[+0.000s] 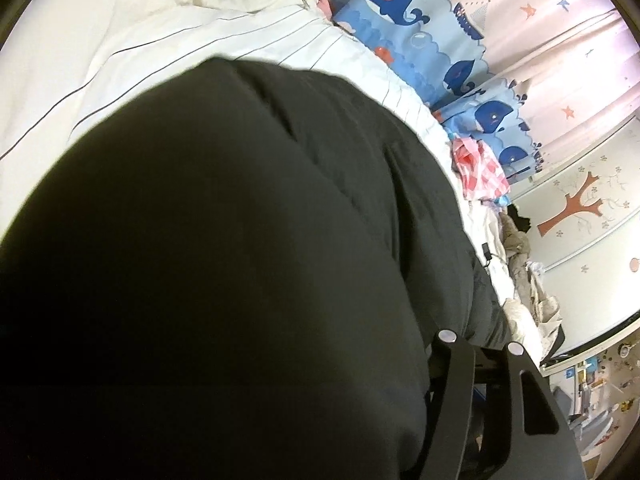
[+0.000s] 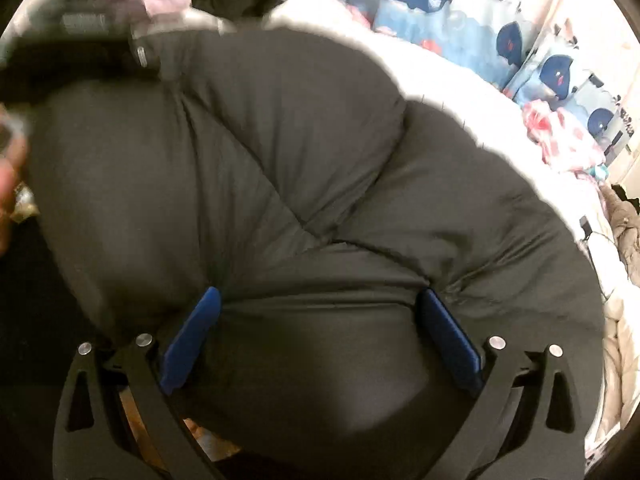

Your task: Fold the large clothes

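Note:
A large puffy black jacket (image 1: 224, 248) lies on a bed and fills most of both views; it also shows in the right wrist view (image 2: 304, 184). In the left wrist view the jacket covers my left gripper's fingers; only the right black linkage arm (image 1: 520, 392) shows, so its state is hidden. My right gripper (image 2: 320, 340) is open wide, its blue fingers (image 2: 192, 340) spread on either side of a thick fold of the jacket, touching it without clamping.
A white striped sheet (image 1: 120, 52) covers the bed. Whale-print blue pillows (image 1: 400, 20) and a pink patterned cloth (image 1: 480, 168) lie along the far edge. More clothes (image 1: 524, 272) pile at the right. A hand with the other gripper (image 2: 120, 12) is at the top left.

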{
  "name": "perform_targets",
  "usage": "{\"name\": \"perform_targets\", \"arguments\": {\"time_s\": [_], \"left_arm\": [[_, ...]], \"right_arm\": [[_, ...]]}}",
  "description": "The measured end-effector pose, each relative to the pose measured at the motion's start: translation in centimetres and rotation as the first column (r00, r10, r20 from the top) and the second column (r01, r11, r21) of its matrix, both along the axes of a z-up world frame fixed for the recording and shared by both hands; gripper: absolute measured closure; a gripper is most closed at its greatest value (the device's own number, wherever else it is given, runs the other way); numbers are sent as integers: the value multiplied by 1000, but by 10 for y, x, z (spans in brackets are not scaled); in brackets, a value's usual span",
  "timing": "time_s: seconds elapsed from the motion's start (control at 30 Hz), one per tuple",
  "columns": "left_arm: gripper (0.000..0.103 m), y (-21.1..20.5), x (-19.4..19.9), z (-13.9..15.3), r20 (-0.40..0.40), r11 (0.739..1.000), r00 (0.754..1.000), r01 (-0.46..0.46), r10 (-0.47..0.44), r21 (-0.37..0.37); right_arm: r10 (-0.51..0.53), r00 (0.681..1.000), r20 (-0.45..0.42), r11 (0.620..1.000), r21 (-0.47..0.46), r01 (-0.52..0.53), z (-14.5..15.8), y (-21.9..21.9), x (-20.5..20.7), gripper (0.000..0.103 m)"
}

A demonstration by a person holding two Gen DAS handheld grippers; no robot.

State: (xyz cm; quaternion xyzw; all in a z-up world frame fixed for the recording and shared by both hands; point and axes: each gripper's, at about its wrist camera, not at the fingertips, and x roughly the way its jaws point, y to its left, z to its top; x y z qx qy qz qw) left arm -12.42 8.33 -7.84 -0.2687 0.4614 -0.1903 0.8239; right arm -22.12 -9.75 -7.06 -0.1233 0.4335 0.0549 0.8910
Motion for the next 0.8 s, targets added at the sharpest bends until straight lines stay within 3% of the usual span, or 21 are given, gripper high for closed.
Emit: {"name": "perform_targets", "arguments": {"time_s": [0.37, 0.57, 0.8], "left_arm": [[49, -41, -29, 50, 171, 990, 982, 64, -86, 129], [49, -75, -39, 76, 227, 982, 962, 123, -154, 143], [49, -135, -52, 100, 286, 942, 913, 222, -292, 254]], "right_arm": [[-38, 999, 7, 995, 87, 38, -3, -11, -4, 6], [-42, 999, 2, 992, 119, 42, 0, -18, -2, 6], [39, 998, -45, 990, 140, -32, 11, -31, -14, 6]]}}
